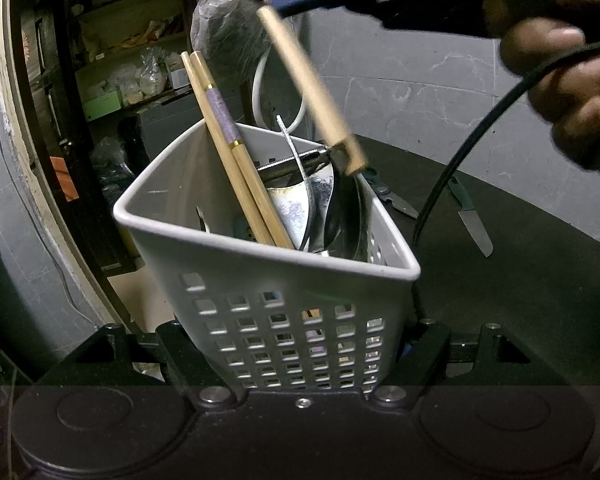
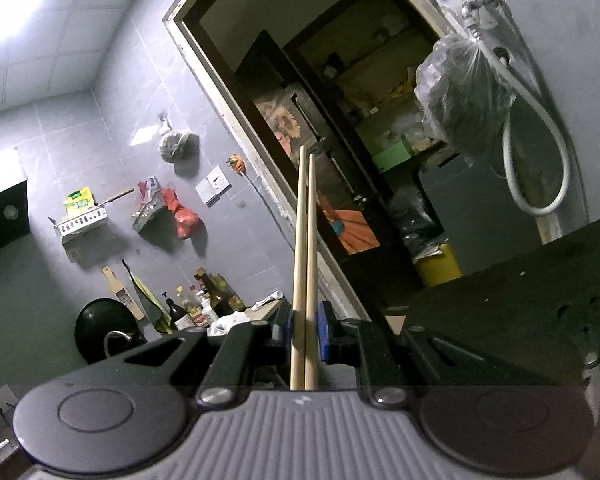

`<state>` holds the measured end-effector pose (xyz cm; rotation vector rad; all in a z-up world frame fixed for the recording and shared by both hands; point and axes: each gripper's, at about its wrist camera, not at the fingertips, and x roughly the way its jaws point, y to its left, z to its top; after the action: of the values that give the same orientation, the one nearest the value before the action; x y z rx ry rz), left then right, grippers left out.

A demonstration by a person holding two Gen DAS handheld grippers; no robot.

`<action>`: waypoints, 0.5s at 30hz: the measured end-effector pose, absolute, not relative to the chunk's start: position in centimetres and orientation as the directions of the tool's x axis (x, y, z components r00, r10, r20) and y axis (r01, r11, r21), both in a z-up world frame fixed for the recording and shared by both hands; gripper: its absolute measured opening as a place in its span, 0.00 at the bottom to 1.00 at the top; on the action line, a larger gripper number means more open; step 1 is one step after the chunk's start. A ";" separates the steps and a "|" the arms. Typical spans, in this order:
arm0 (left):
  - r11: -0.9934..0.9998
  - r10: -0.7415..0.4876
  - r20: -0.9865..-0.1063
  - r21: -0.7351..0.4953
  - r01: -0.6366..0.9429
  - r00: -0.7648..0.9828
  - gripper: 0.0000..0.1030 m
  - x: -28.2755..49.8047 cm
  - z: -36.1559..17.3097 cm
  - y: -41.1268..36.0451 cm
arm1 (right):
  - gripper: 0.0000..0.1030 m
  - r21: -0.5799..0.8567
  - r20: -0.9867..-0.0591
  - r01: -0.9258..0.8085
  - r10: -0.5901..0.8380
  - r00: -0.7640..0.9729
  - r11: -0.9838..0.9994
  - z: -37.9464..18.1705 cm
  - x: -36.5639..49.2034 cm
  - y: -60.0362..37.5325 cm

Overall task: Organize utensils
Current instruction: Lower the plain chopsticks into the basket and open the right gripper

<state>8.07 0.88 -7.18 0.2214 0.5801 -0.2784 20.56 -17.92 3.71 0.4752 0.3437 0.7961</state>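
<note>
Wooden chopsticks (image 2: 305, 264) are pinched in my right gripper (image 2: 305, 334), long axis tilted, lower ends hanging just over the white caddy's (image 1: 284, 280) 1 o'clock corner. My left gripper (image 1: 300, 364) clamps the caddy's wall.

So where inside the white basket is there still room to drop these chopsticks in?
The bare patch is the left half of the white basket, between its left wall and the leaning chopstick pair. Right of that pair it is crowded with metal utensils, where the held chopsticks now point.
</note>
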 end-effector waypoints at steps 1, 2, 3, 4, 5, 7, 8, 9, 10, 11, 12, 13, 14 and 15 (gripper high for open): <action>0.939 -0.196 -0.566 0.127 0.319 0.801 0.77 8.1 -7.2 0.9 | 0.15 0.527 -0.118 -0.599 0.750 0.651 0.603 3.5 20.7 -17.5; 0.939 -0.196 -0.566 0.127 0.319 0.801 0.77 8.1 -7.2 0.9 | 0.15 0.525 -0.120 -0.601 0.751 0.649 0.603 3.1 20.6 -17.2; 0.939 -0.196 -0.566 0.127 0.319 0.801 0.77 8.1 -7.2 0.9 | 0.15 0.523 -0.122 -0.603 0.753 0.647 0.602 2.8 20.6 -16.9; 0.939 -0.195 -0.566 0.127 0.319 0.801 0.77 8.1 -7.2 0.9 | 0.15 0.522 -0.123 -0.605 0.754 0.645 0.602 2.5 20.6 -16.6; 0.939 -0.196 -0.566 0.127 0.319 0.801 0.77 8.1 -7.2 0.9 | 0.15 0.519 -0.125 -0.606 0.755 0.644 0.602 2.2 20.5 -16.4; 0.939 -0.196 -0.566 0.127 0.320 0.801 0.77 8.1 -7.2 0.9 | 0.15 0.512 -0.134 -0.608 0.756 0.641 0.607 1.6 20.3 -15.9; 0.939 -0.196 -0.567 0.127 0.320 0.800 0.77 8.1 -7.2 0.9 | 0.15 0.507 -0.139 -0.609 0.755 0.641 0.610 1.3 20.2 -15.7; 0.938 -0.197 -0.567 0.128 0.321 0.800 0.77 8.1 -7.2 0.9 | 0.15 0.503 -0.143 -0.610 0.755 0.640 0.612 1.1 20.1 -15.6; 0.938 -0.197 -0.567 0.128 0.322 0.800 0.77 8.1 -7.1 0.9 | 0.15 0.501 -0.147 -0.611 0.757 0.637 0.612 0.8 20.0 -15.5; 0.938 -0.197 -0.567 0.128 0.322 0.800 0.77 8.1 -7.1 0.9 | 0.15 0.495 -0.153 -0.612 0.755 0.637 0.617 0.6 19.8 -15.4; 0.938 -0.197 -0.567 0.128 0.322 0.800 0.77 8.1 -7.1 0.9 | 0.15 0.487 -0.159 -0.613 0.754 0.638 0.622 0.5 19.6 -15.3; 0.938 -0.197 -0.567 0.128 0.322 0.800 0.77 8.1 -7.1 0.9 | 0.15 0.484 -0.164 -0.615 0.755 0.635 0.622 0.3 19.5 -15.2; 0.938 -0.197 -0.566 0.128 0.322 0.800 0.77 8.1 -7.1 1.0 | 0.15 0.484 -0.167 -0.615 0.756 0.633 0.622 0.1 19.3 -15.3; 0.938 -0.197 -0.567 0.128 0.322 0.800 0.77 8.1 -7.1 0.9 | 0.15 0.482 -0.172 -0.614 0.755 0.633 0.625 -0.1 19.2 -15.3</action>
<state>8.11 0.92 -7.12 0.2231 0.5806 -0.2806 19.18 -15.30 -0.08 0.4018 0.3793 0.8072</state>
